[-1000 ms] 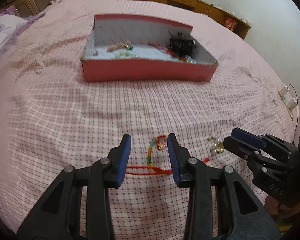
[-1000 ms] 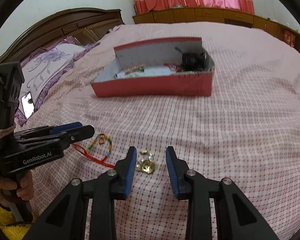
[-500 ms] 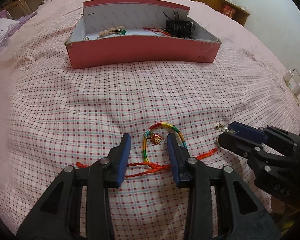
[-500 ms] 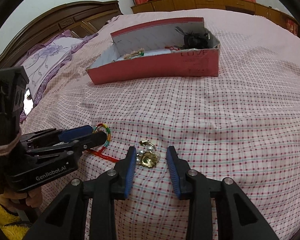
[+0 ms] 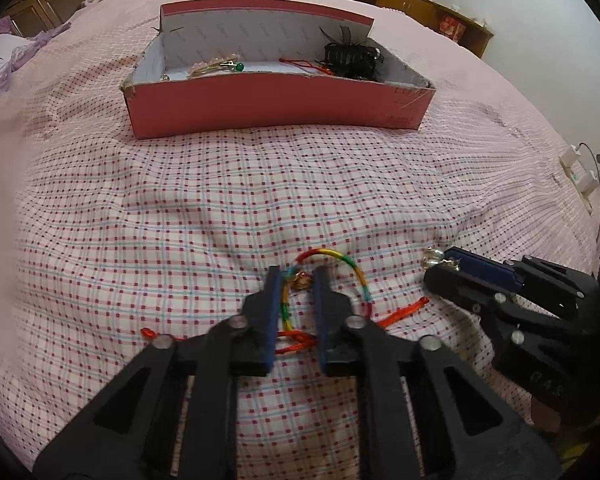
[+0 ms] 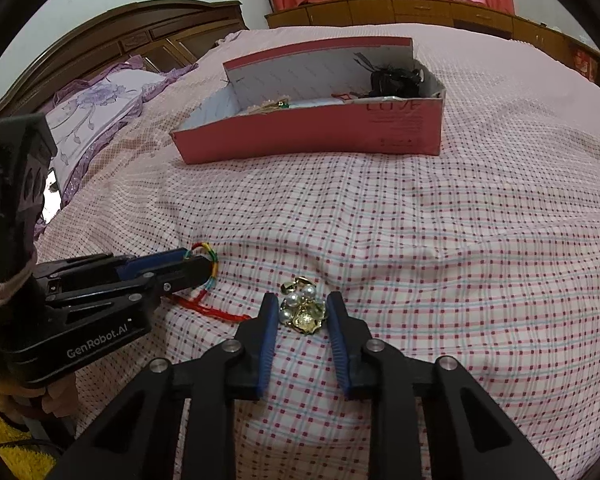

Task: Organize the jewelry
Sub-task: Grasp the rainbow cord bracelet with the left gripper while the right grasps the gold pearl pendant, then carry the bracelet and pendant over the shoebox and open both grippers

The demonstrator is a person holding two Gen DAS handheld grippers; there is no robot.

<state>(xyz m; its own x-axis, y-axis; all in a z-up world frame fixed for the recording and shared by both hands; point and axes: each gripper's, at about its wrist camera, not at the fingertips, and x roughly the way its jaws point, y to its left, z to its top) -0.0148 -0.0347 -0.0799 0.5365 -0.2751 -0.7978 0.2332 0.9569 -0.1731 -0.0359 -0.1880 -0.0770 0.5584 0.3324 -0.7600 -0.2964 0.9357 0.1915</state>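
A rainbow cord bracelet with a small gold charm and red tie strings lies on the checked bedspread. My left gripper is shut on its left strand and charm, and its tips show in the right wrist view at the loop. A gold and pearl jewelry piece sits between the pads of my right gripper, whose jaws are closing and touch it on both sides. That gripper lies just right of the bracelet. Farther up the bed stands the open red box.
The box holds a black hair clip, a gold pin with a green bead and a red cord. A purple flowered pillow and wooden headboard lie to the left. A white power strip sits at the bed's right edge.
Both grippers sank onto the bedspread. The left jaws narrowed around the bracelet's strand and charm. The right jaws narrowed onto the gold and pearl piece.
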